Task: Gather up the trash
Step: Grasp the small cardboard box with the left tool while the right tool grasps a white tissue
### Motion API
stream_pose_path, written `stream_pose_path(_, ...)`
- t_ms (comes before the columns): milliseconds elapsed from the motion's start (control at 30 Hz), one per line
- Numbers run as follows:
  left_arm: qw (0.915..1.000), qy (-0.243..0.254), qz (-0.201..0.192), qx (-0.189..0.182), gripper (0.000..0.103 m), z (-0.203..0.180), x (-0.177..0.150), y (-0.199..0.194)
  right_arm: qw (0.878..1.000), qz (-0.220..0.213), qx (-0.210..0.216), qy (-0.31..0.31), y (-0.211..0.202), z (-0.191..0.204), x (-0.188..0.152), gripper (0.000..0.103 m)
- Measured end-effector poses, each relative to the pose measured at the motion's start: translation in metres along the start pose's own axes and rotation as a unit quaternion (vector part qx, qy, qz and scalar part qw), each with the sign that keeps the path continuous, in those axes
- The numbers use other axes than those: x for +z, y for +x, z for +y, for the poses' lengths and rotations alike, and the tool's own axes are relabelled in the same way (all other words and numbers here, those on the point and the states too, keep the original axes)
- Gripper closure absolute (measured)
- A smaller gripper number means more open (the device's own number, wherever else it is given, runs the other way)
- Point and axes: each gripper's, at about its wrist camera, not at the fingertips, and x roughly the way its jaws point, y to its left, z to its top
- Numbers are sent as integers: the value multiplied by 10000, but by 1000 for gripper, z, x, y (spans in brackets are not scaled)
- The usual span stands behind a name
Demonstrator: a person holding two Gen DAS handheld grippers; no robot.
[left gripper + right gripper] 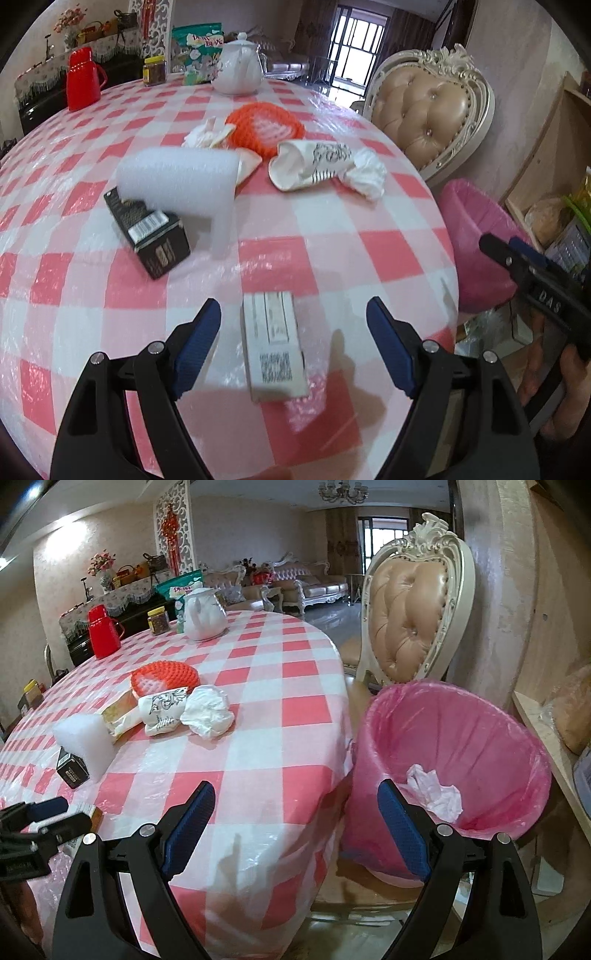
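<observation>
My left gripper (pixel 293 317) is open, its jaws either side of a small white carton with a barcode (pixel 275 345) lying on the checked table (pixel 332 236). Farther back lie a black box (pixel 147 232), a white foam block (pixel 177 177), a crushed paper cup (pixel 310 164), a crumpled tissue (pixel 367 177) and an orange foam net (pixel 266 125). My right gripper (pixel 295 797) is open and empty, beyond the table's edge beside the pink-lined bin (pixel 454 760), which holds a crumpled tissue (pixel 436 792). The left gripper shows in the right wrist view (pixel 48 812).
A white teapot (pixel 240 66), a red flask (pixel 83 79), a jar (pixel 155 72) and a green snack bag (pixel 199 48) stand at the table's far side. A padded chair (pixel 410 609) stands behind the bin. Wooden shelves (pixel 546 720) are on the right.
</observation>
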Motion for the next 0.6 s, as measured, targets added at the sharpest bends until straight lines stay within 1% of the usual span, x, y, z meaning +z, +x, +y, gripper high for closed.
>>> stream_pose_path(167, 9999, 60, 83, 128, 38, 0, -6, 2, 10000, 42, 67, -56, 4, 6, -1, 19)
stream_pose_path(233, 9997, 80, 120, 172, 40, 0, -7, 3, 9999, 43, 82, -77, 4, 8, 0, 19)
stream_pose_path(333, 9995, 120, 197, 218, 47, 1, -8, 7, 9999, 44, 99, -103, 6, 11, 1, 19)
stream_pose_path(400, 9992, 134, 272, 248, 56, 2, -9, 11, 9998, 54, 110, -124, 7, 13, 2, 19)
stream_pose_path(433, 9992, 131, 292, 249, 59, 2, -9, 12, 9998, 59, 116, -136, 8, 14, 2, 19)
stream_pose_path(500, 9991, 144, 293, 277, 70, 4, -10, 13, 9997, 82, 137, -173, 10, 16, 3, 19)
stream_pose_path(600, 9993, 111, 287, 234, 70, 5, -10, 14, 9995, 113, 164, -228, 14, 20, 4, 19)
